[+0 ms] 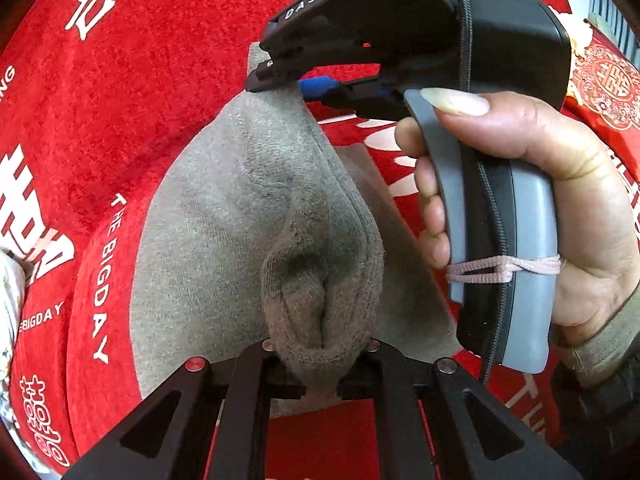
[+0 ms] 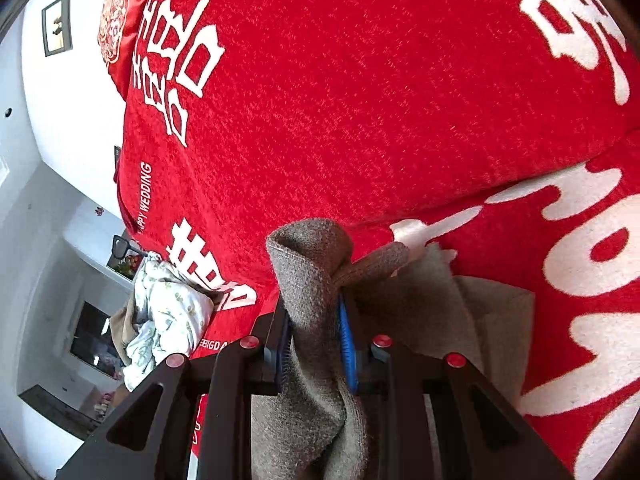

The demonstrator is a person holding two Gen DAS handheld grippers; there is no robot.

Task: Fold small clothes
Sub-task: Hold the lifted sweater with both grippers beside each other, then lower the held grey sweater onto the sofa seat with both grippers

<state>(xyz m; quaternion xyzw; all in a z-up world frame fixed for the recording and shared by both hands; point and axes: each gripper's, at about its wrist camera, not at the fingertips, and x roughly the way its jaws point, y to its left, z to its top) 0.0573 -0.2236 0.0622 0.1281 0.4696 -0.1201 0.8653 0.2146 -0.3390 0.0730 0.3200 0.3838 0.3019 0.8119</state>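
Note:
A grey-brown knit garment [image 1: 248, 208] hangs stretched between both grippers above a red blanket [image 1: 140, 80] printed with white characters. My left gripper [image 1: 320, 360] at the bottom of the left wrist view is shut on a bunched edge of it. The right gripper [image 1: 272, 76], held by a person's hand [image 1: 560, 184], pinches the garment's far corner. In the right wrist view the right gripper [image 2: 314, 344] is shut on the garment [image 2: 308, 264], with a blue pad on each side of the fold. The lower part of the cloth lies on the blanket [image 2: 360, 80].
A heap of white patterned clothes [image 2: 168, 312] lies at the blanket's left edge, also seen as pale cloth [image 1: 8, 296]. A red ornamented cushion [image 1: 608, 84] sits at the far right. A white wall with a framed picture [image 2: 58, 24] stands beyond the bed.

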